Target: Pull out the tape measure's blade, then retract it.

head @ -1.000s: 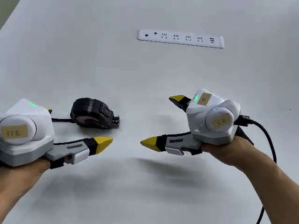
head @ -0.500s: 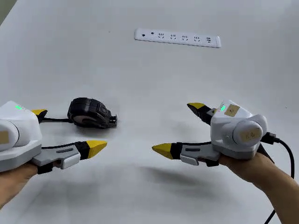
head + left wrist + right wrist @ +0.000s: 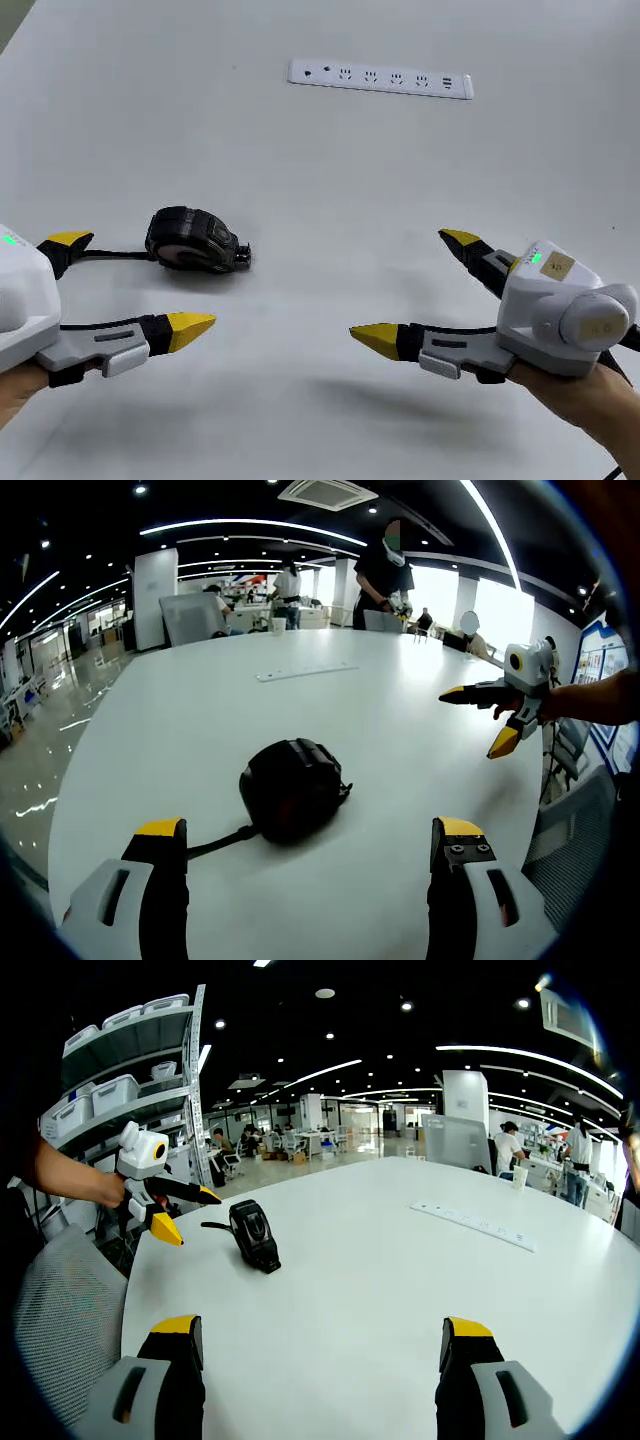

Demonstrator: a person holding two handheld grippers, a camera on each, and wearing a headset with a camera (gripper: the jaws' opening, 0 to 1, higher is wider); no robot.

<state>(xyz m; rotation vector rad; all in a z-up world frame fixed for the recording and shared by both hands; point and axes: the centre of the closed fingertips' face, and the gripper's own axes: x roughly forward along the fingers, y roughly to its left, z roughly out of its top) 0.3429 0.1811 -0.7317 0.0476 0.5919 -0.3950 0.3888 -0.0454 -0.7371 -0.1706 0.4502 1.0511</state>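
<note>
Your left gripper [image 3: 132,280] hangs low at the left of the head view, just above the white table [image 3: 300,160], with its yellow-tipped jaws spread wide and nothing between them. Your right gripper [image 3: 416,286] hangs at the right, well apart from the left one. Its jaws are just as wide and also hold nothing.

The black tape measure [image 3: 195,241] lies on the table between the two grippers, much nearer the left one and touching neither. Its blade is retracted in the case, and the mouth end points toward your right. A thin black strap [image 3: 115,256] trails from the case's other end toward the upper jaw of your left gripper.

In the left gripper view the tape measure [image 3: 292,790] lies straight ahead, between and just beyond the jaw tips. In the right gripper view it [image 3: 253,1232] lies off to the left, near the left gripper [image 3: 190,1218].

A white power strip [image 3: 380,79] lies flat at the far side of the table, well away from the tape measure.
</note>
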